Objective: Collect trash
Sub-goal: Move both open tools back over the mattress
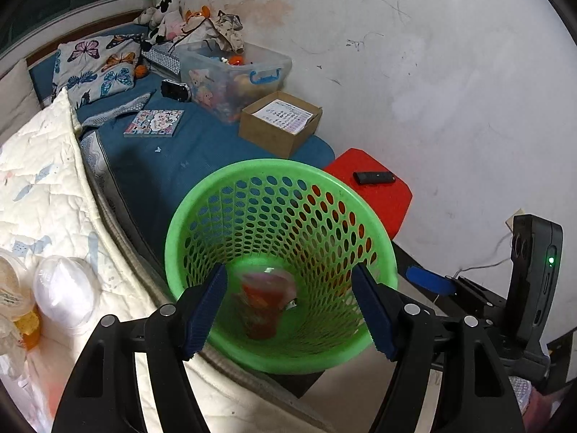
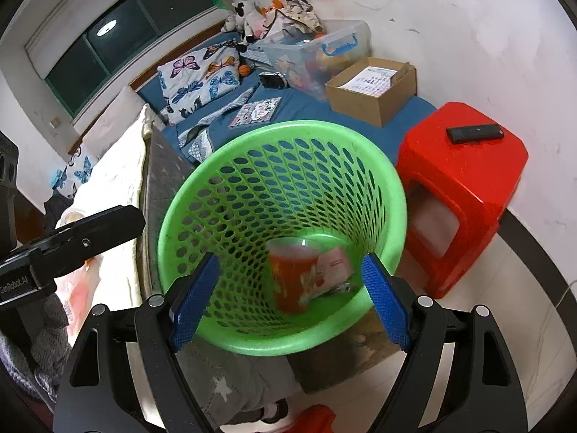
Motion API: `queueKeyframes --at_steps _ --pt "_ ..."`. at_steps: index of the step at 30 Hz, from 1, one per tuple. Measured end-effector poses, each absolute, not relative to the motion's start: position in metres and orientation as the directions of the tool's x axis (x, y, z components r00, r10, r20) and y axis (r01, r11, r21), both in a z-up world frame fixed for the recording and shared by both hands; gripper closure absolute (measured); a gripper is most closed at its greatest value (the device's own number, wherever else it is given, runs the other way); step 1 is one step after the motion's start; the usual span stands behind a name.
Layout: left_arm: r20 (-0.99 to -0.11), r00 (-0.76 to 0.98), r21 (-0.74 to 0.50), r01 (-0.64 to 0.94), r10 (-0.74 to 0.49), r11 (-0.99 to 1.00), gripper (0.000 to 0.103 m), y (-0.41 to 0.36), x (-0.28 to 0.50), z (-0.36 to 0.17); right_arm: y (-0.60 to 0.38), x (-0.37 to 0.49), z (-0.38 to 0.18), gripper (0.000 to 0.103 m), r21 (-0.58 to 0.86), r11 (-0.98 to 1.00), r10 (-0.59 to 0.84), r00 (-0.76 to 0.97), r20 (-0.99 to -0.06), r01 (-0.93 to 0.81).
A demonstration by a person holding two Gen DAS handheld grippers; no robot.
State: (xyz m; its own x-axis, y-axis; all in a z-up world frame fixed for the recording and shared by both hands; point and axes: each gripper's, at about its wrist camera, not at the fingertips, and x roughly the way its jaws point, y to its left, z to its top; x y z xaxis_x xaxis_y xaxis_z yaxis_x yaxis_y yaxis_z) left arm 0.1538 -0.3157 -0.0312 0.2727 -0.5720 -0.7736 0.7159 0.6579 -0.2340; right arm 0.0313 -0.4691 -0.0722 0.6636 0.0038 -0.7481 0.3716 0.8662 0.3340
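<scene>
Glossy perforated plastic basket (image 2: 281, 187), shiny red plastic stool (image 2: 465, 180), matt cardboard box (image 2: 375, 97)

Your left gripper (image 1: 288, 310) hangs over the green mesh basket (image 1: 252, 169) with its blue-padded fingers (image 1: 203, 310) spread wide and nothing between them. Down in the basket's bottom lies a blurred red cup (image 1: 263, 310) with something pink just beside it. To your left, on the cream quilt (image 1: 47, 187), sit crumpled clear plastic containers (image 1: 65, 288). Beyond the basket, on the blue bedsheet (image 1: 187, 158), are a cardboard box (image 1: 281, 122) and, farther off, a clear storage bin (image 1: 234, 72) of toys. Right of the basket stands a red stool (image 1: 382, 198) with a black remote (image 1: 373, 177) on top. The right gripper's body (image 1: 533, 278) shows at the right edge.
</scene>
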Motion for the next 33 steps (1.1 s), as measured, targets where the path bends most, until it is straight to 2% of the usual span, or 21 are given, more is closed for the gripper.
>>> queueKeyframes --at_steps 8,19,25,33 --pt "-0.738 0.340 -0.197 0.717 -0.583 0.669 0.034 -0.276 0.135 0.012 -0.437 0.027 -0.050 0.022 0.334 0.900 0.046 0.702 -0.710 0.279" --pt "-0.669 0.458 -0.182 0.663 -0.585 0.727 0.034 -0.178 0.103 0.064 -0.365 0.032 -0.027 0.021 0.325 0.940 0.160 0.717 -0.679 0.098" --pt "-0.665 0.519 -0.175 0.591 -0.537 0.787 0.033 -0.114 0.090 0.065 -0.319 0.046 -0.023 0.020 0.313 0.949 0.236 0.695 -0.679 -0.016" --pt "-0.696 0.566 -0.174 0.464 -0.442 0.868 0.030 -0.032 0.078 0.040 -0.266 0.060 -0.032 0.020 0.308 0.943 0.315 0.647 -0.695 -0.128"
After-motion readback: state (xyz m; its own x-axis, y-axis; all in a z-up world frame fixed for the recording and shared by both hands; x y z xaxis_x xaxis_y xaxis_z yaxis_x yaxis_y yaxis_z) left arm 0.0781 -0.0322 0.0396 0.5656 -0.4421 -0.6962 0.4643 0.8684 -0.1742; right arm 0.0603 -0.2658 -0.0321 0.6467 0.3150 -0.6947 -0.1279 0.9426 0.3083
